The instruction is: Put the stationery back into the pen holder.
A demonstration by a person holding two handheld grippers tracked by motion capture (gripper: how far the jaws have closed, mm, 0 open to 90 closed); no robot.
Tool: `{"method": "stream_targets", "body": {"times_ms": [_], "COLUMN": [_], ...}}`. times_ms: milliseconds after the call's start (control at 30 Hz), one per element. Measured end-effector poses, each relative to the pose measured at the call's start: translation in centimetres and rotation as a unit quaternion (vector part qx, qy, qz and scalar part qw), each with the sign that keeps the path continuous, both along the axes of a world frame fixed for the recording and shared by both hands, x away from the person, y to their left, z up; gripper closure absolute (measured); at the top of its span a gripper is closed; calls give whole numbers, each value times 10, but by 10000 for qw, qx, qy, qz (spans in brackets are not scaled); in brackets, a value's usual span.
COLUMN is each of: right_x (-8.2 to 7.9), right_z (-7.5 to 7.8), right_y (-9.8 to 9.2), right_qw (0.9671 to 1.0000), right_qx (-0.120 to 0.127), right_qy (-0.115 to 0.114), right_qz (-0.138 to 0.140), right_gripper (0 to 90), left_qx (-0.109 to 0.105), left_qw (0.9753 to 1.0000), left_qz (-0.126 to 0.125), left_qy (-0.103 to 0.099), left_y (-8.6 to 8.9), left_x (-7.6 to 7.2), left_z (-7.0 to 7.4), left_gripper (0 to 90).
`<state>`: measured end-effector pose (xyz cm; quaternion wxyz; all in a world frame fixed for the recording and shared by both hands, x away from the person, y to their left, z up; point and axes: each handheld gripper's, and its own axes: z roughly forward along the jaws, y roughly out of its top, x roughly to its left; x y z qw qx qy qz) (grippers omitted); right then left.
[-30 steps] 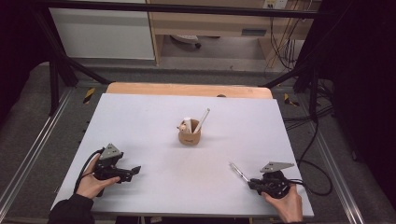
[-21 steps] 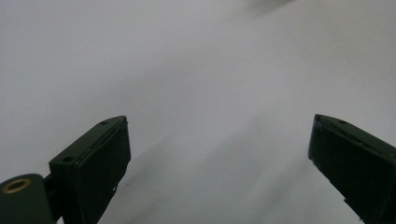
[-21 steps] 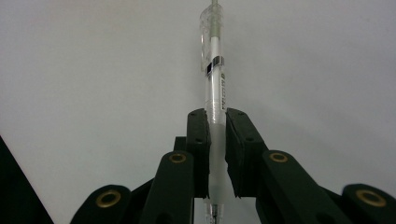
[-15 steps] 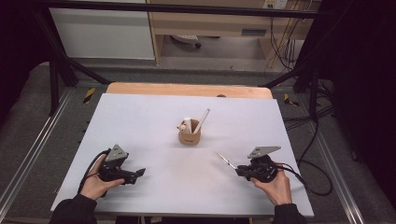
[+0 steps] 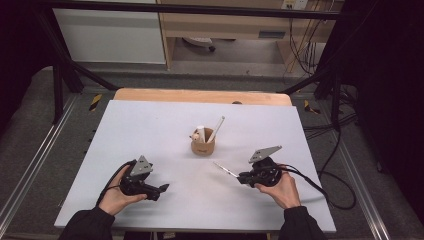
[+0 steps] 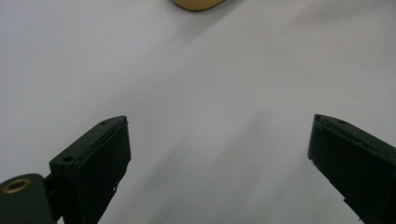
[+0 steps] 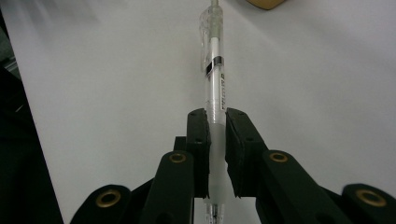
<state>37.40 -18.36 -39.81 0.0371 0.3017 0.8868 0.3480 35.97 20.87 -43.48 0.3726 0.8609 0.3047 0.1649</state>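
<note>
The pen (image 7: pixel 215 88) runs past the top edge, its tip unseen. The wooden cup (image 6: pixel 198 3) is cut off, and its contents (image 5: pixel 200 134) are too small to identify.

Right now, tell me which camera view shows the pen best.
The right gripper view: the pen runs up the frame, clear barrel and clip sharp, clamped between the right gripper fingers. The high view shows it as a thin sliver pointing toward the cup.
</note>
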Motion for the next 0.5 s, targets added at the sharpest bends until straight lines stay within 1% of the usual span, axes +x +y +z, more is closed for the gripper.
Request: {"method": "stream_targets", "body": {"times_ms": [67, 167, 267, 367, 433, 500], "right_x": [1, 3, 4, 5, 6, 6], "right_z": [1, 3, 5, 6, 7, 8], "right_y": [4, 9, 14, 18, 21, 24], "right_qw": [10000, 9998, 9996, 9994, 9992, 9988], "right_qx": [-41, -32, -26, -48, -78, -111], "right_qy": [18, 48, 60, 89, 105, 123], "right_qz": [82, 166, 268, 328, 390, 452], "right_gripper": [805, 805, 805, 805, 805, 805], "left_qx": [93, 184, 289, 448, 576, 657], "left_qw": [9999, 9994, 9982, 9963, 9944, 9927], "left_qz": [-100, -263, -465, -642, -768, -886], "left_qy": [-69, -163, -258, -355, -443, -496], "left_y": [-7, -18, -30, -40, -46, -52], "left_x": [0, 1, 1, 1, 1, 1], "left_z": [2, 7, 10, 12, 14, 15], "left_gripper": [58, 58, 64, 64, 64, 64]}}
